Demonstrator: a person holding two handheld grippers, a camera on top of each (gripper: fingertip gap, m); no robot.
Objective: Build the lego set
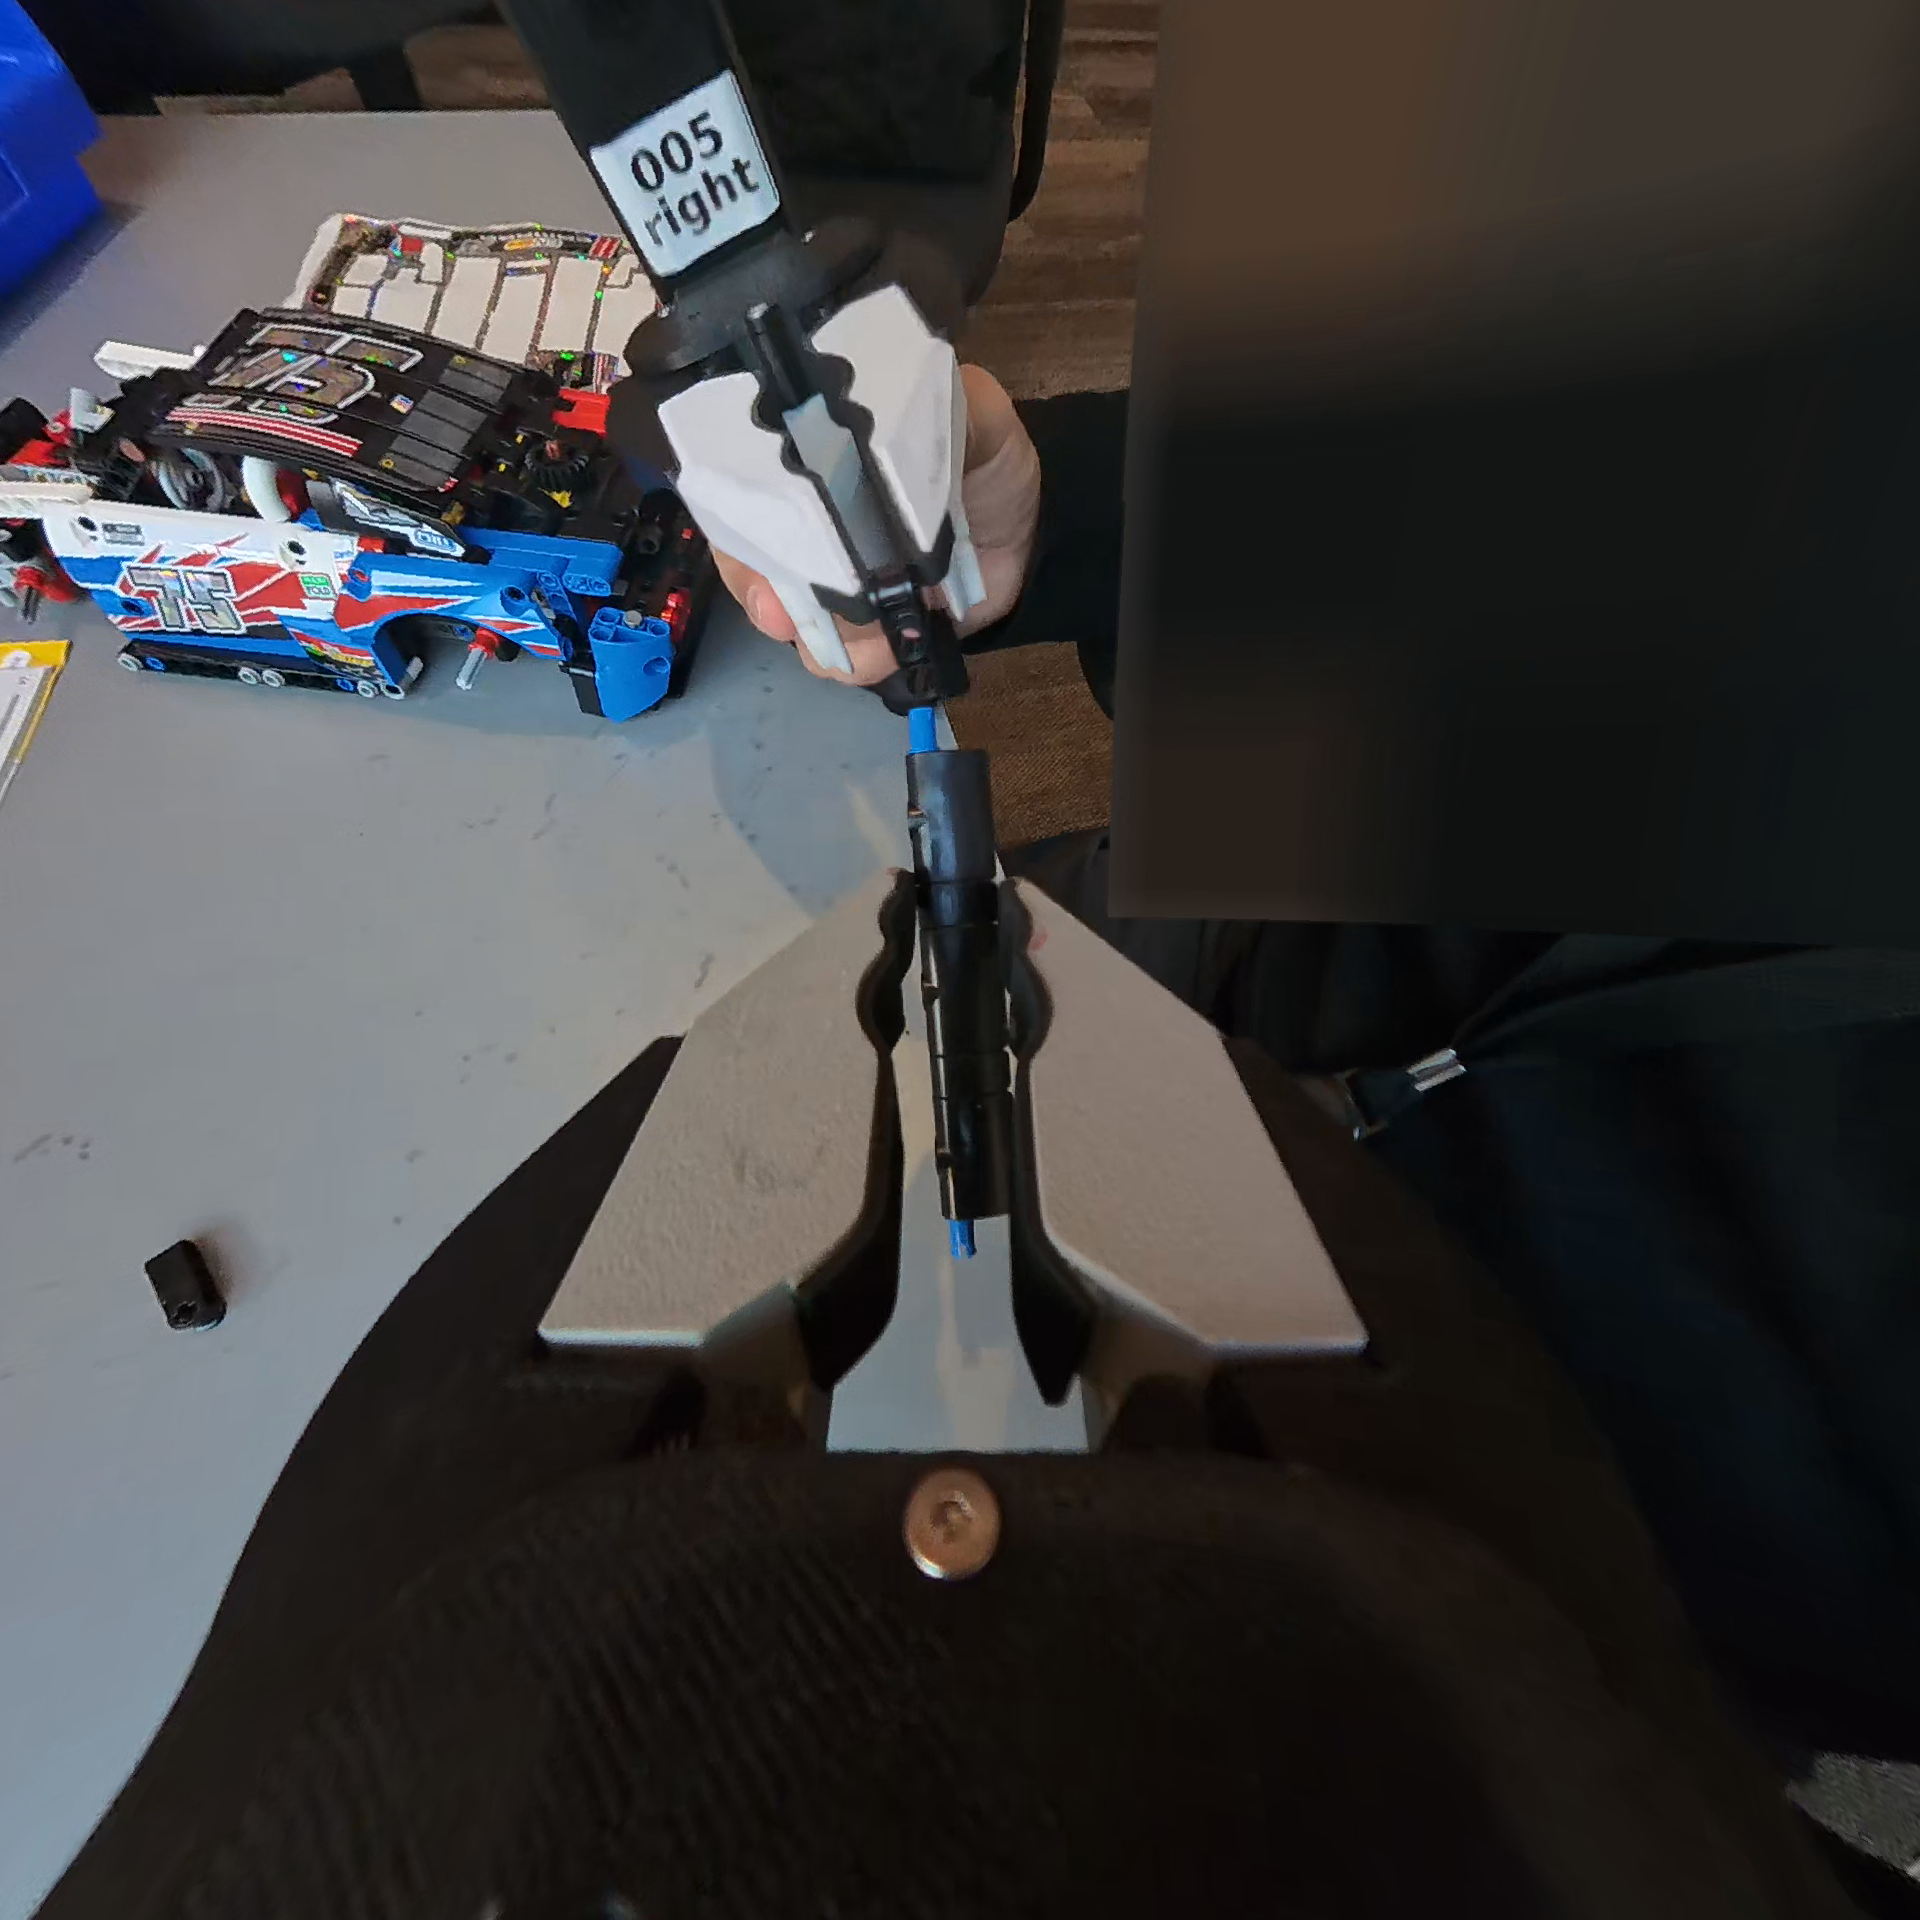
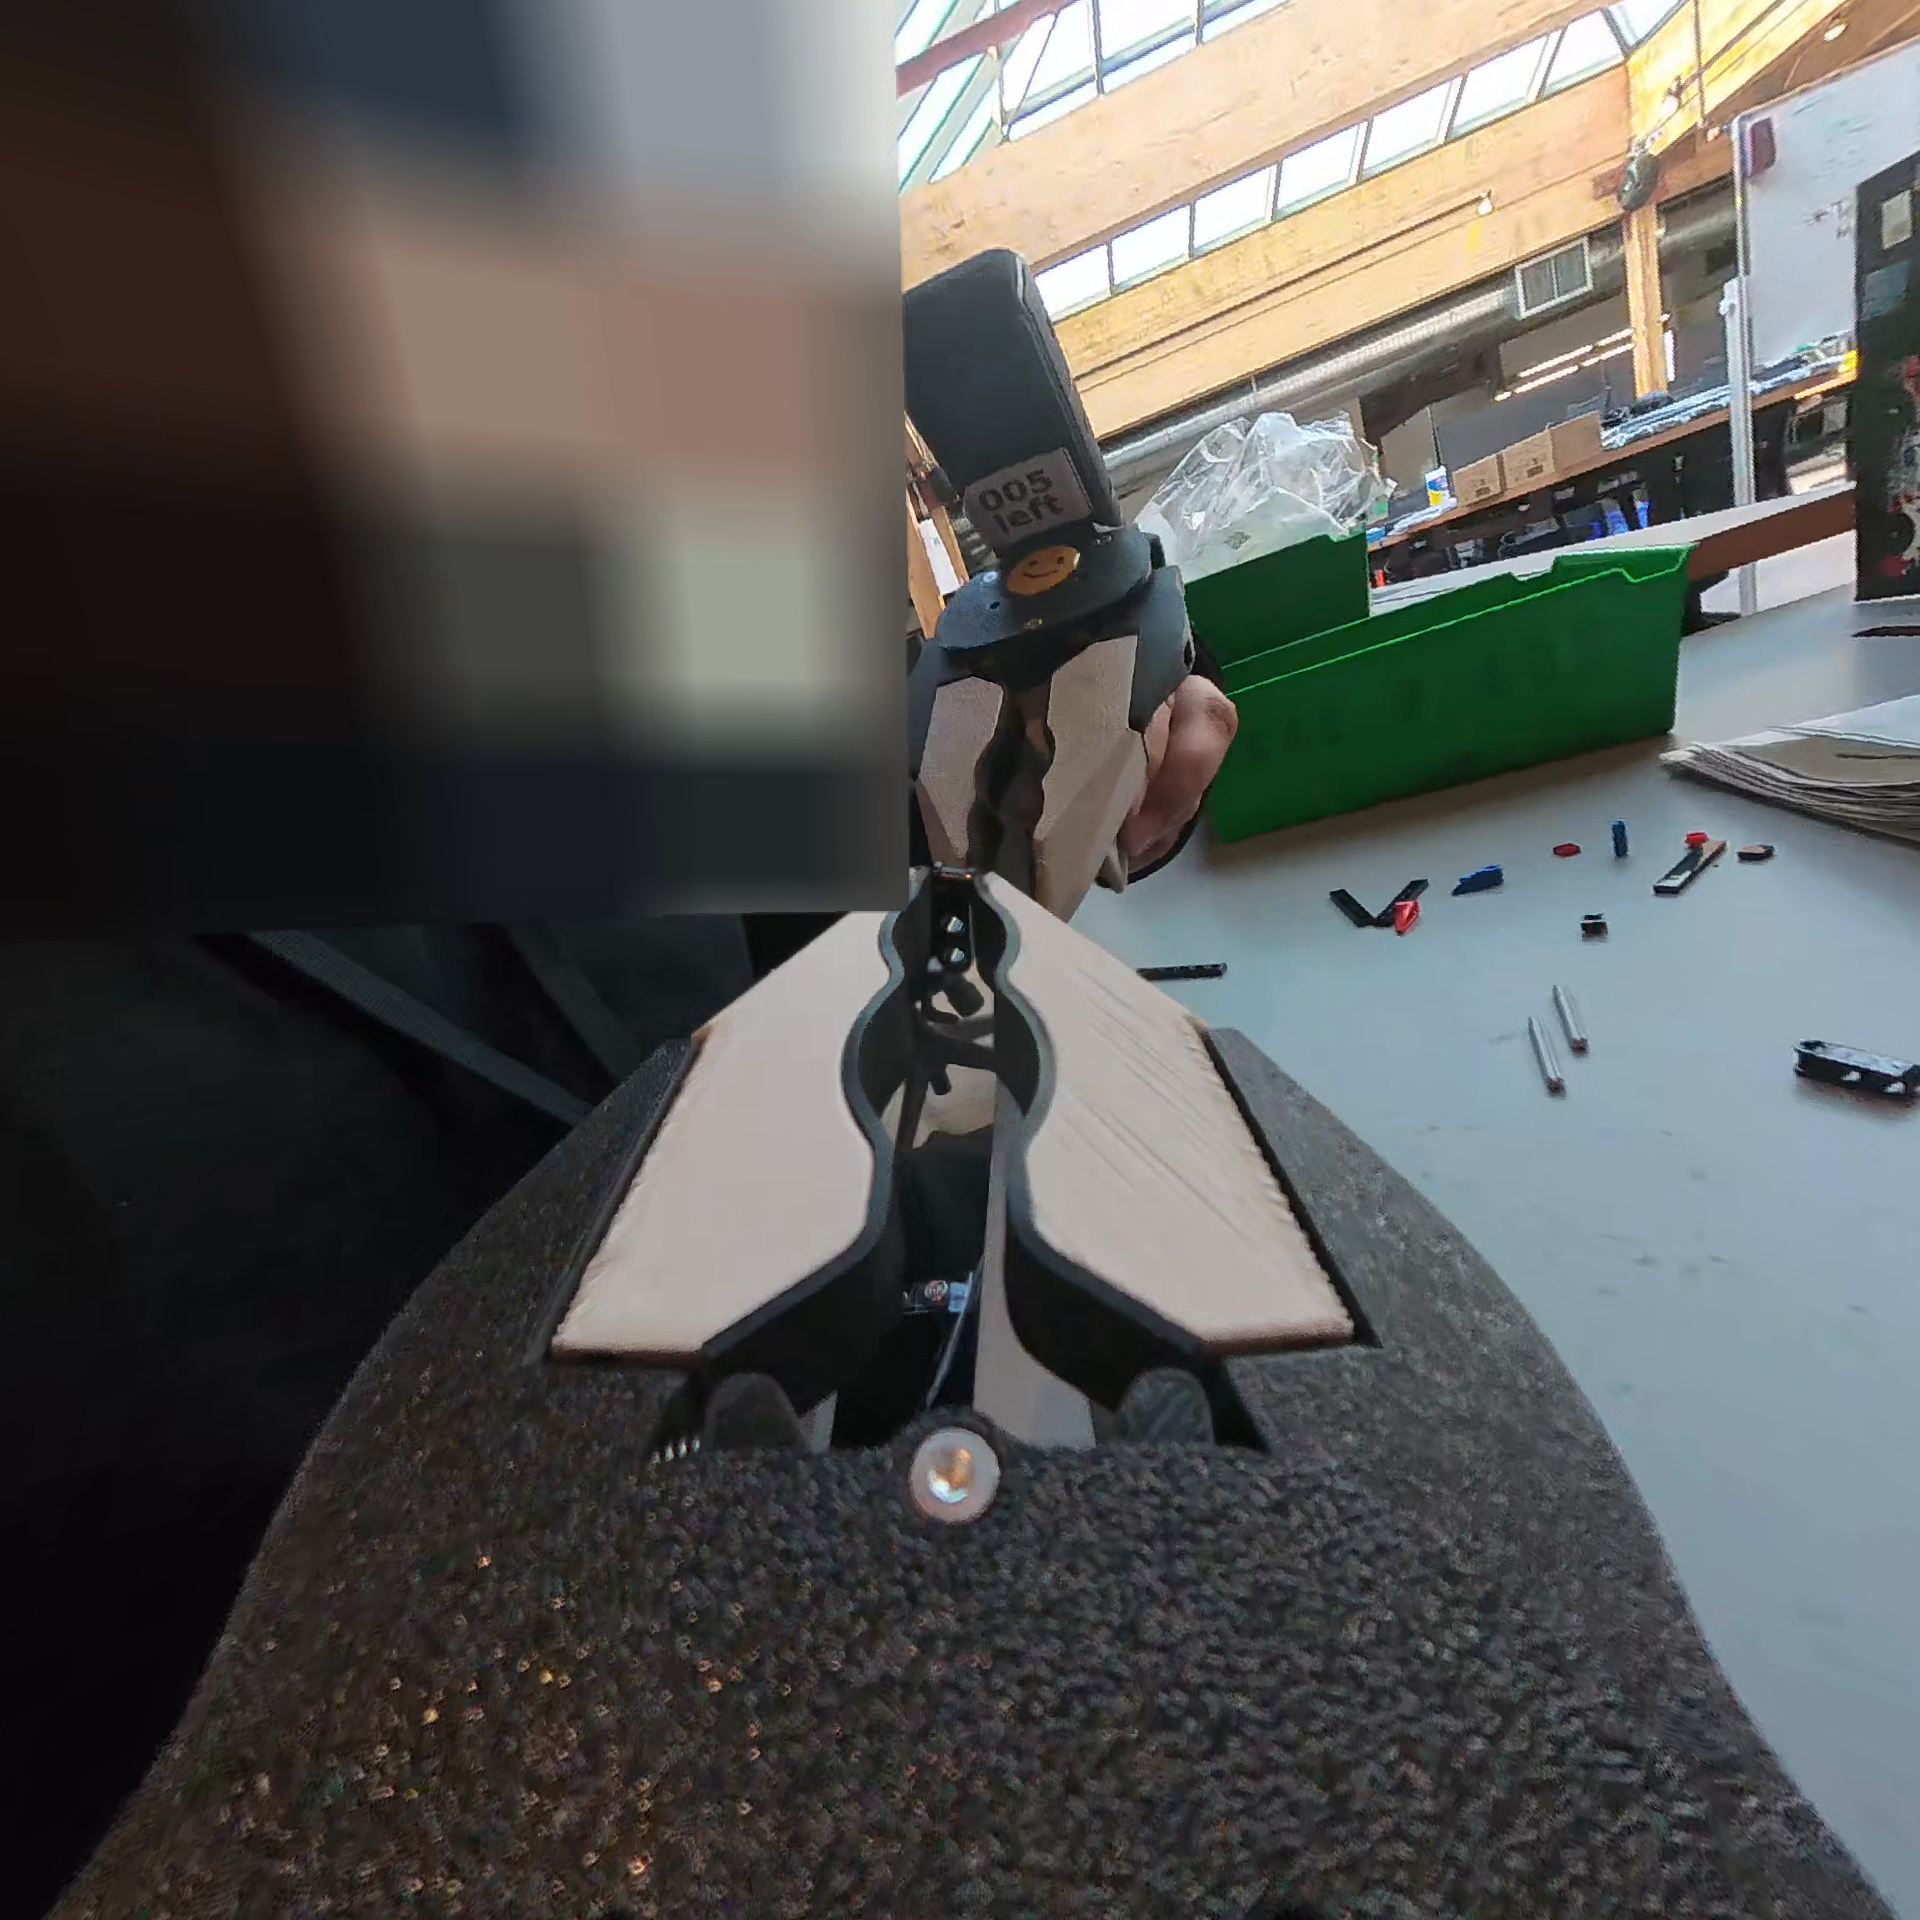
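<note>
Nearest the lens in the left wrist view, the left gripper point(image 1: 961, 914) was seen pressed together on a black connector stack point(image 1: 961, 997), a column of black Technic pieces with a blue pin point(image 1: 923, 730) projecting from its far end and a second blue tip point(image 1: 962, 1238) showing at its near end. The stack was held in the air over the edge of the grey table point(image 1: 364, 935).

Facing it, the right gripper point(image 1: 904, 623) was pinched on a small black beam point(image 1: 914, 644); in the right wrist view the same beam point(image 2: 948, 935) was seen clamped between the jaws. The beam's lower end was touching or just beside the blue pin; whether the pin had entered a hole could not be told.

The step in hand was judged to be the mating of two small sub-parts, the pin being pushed into the beam. The next move was judged to call for coaxial alignment of pin and hole, followed by a straight push along the stack's axis with both grips kept firm; any tilt could bind the pin or twist a piece out of its jaws.

The partly built blue, white and red car point(image 1: 343, 540) stood well apart on the table, in front of a sticker sheet point(image 1: 468, 281). A loose black connector point(image 1: 185, 1285) lay alone near the left gripper. In the right wrist view, scattered small parts point(image 2: 1475, 883) and a green bin point(image 2: 1455, 675) were noted on the table.
</note>
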